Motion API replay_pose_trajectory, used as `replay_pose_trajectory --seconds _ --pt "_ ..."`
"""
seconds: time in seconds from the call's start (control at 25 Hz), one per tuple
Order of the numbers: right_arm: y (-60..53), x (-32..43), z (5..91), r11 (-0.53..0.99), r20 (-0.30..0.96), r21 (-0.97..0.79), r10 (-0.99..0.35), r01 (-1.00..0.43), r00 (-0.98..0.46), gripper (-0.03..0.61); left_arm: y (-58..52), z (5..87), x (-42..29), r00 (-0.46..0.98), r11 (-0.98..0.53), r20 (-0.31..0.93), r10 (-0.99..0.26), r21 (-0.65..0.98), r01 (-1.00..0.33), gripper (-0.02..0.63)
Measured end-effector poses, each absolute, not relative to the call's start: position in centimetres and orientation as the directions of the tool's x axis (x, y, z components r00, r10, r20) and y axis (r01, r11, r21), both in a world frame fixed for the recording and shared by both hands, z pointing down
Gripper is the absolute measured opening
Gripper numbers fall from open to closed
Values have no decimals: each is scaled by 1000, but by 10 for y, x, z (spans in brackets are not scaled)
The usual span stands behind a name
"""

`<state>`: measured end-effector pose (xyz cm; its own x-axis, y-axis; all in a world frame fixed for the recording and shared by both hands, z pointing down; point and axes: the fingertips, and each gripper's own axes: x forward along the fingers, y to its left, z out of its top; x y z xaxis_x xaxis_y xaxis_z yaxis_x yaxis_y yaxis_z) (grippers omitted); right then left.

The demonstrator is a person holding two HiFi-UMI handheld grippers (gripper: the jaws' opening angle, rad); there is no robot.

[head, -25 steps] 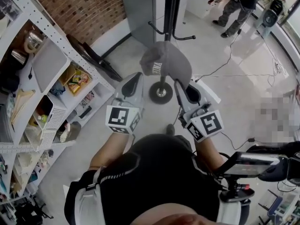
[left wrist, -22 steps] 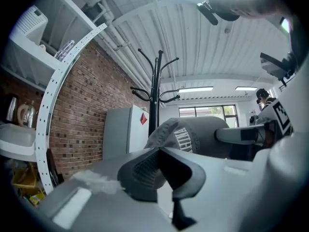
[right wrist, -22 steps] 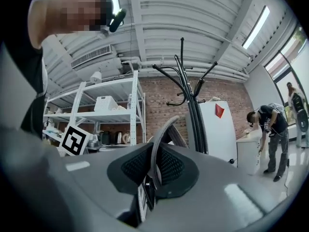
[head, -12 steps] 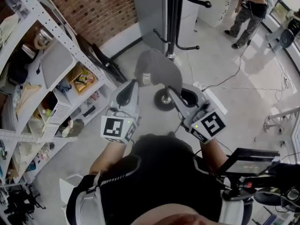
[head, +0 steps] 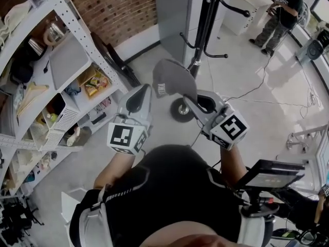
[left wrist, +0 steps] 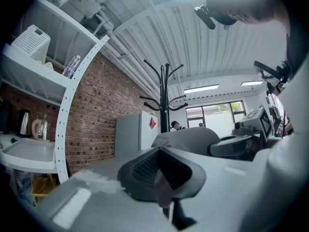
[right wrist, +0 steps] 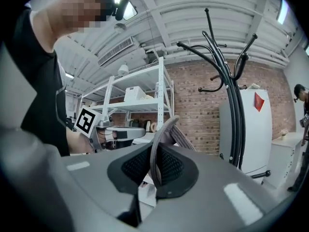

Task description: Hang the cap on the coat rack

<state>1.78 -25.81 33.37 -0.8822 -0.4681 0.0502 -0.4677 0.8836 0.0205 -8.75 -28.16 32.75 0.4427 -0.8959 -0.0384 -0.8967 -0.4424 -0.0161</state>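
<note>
In the head view, the grey cap hung in the air between the left gripper and the right gripper, near the black coat rack but not touching it, above the rack's round base.

In the left gripper view, the jaws were pressed together on a fold of the cap's edge, with the rack upright beyond.

In the right gripper view, the jaws pinched the cap's stiff rim, and the rack's curved hooks stood higher up, just ahead.

The carry toward the rack appeared to be the step in hand. The next move likely called for lifting the cap over a hook and letting go on both sides.
</note>
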Motion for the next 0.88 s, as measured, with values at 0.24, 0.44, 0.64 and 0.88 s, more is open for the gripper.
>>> replay_pose_trajectory --seconds 0.24,0.44,0.64,0.88 --pt "-265 9 343 921 93 -2 -388 -389 -917 28 -277 330 -91 445 -446 -45 -894 -3 -895 3" --pt "-258 -1 343 916 132 55 -402 -399 -906 28 -273 335 -100 438 -439 -39 -898 21 -898 3" --pt "-280 36 335 838 38 -4 -546 -546 -837 28 -276 338 -93 457 -458 -34 -889 20 -889 3" --pt "-280 94 326 764 4 -67 -643 -641 -766 28 -286 342 -85 479 -479 -26 -877 24 -877 3"
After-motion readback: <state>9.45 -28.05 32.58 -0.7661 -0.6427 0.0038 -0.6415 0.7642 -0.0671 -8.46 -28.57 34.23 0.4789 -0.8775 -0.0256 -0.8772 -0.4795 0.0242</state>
